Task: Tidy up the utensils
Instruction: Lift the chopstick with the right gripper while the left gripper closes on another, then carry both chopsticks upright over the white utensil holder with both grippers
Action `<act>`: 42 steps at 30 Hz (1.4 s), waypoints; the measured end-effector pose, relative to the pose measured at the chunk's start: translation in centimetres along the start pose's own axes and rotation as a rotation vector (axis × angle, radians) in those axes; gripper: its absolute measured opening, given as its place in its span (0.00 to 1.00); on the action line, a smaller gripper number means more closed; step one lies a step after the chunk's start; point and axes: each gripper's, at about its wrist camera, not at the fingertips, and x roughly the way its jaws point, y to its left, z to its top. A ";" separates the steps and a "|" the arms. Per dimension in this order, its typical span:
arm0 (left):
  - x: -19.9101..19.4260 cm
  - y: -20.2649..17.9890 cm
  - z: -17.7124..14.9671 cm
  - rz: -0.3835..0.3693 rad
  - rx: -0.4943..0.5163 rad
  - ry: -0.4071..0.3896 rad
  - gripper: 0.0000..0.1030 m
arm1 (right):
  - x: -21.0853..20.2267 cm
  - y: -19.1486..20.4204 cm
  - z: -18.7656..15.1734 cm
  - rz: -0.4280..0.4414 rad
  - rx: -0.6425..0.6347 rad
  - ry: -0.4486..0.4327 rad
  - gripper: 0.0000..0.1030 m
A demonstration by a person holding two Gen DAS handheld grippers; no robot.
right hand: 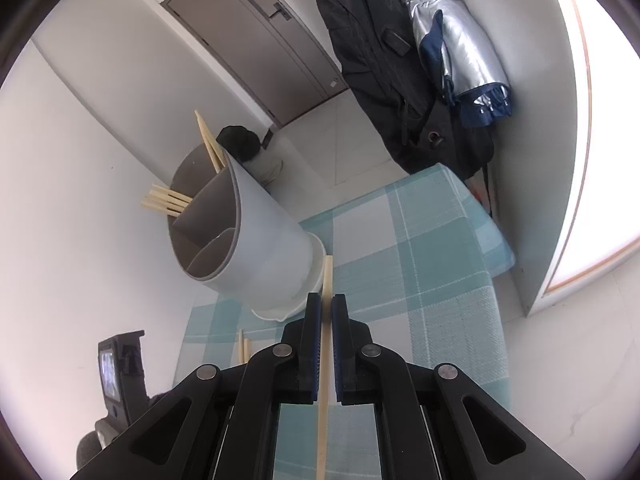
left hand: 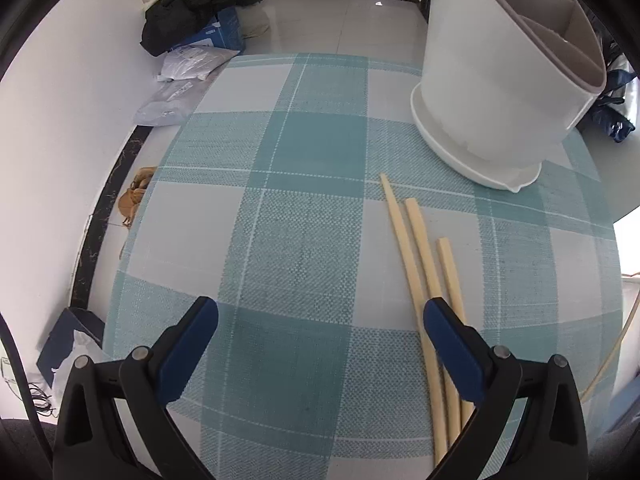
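A: Chopstick [right hand: 325, 344] is seen clamped between the pads of the right gripper [right hand: 326, 308], the jaws pressed together on it. Its long axis is run straight ahead along the fingers, the tip reaching out past them toward the holder [right hand: 260, 240].

B: And the holder's place from those jaws?

A: It is found ahead and to the left in the right wrist view, its open top tipped that way. Pale sticks are already stood in two of its grey-lined compartments. The stick would probably need to be swung tip-first over that rim.

B: What of the other hand?

A: The left gripper [left hand: 320, 320] is held with jaws wide apart, nothing between them. Three chopsticks [left hand: 430, 264] are laid side by side on the checked cloth [left hand: 280, 200], just under its right finger, their lengths pointing away toward the holder's saucer-like base. The sticks are slim, smooth, pale wood; the holder is matte white plastic; the cloth is coarsely woven.
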 end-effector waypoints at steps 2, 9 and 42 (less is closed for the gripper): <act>0.3 -0.1 0.0 0.005 0.003 0.014 0.97 | -0.6 -0.1 0.0 0.006 0.000 -0.009 0.04; 1.0 0.6 0.9 0.005 -0.046 0.044 0.97 | -1.0 0.7 0.1 0.019 -0.048 -0.028 0.04; -12.2 0.2 -1.2 -0.323 0.056 -0.491 0.02 | -1.8 9.4 -3.4 0.011 -0.400 -0.129 0.04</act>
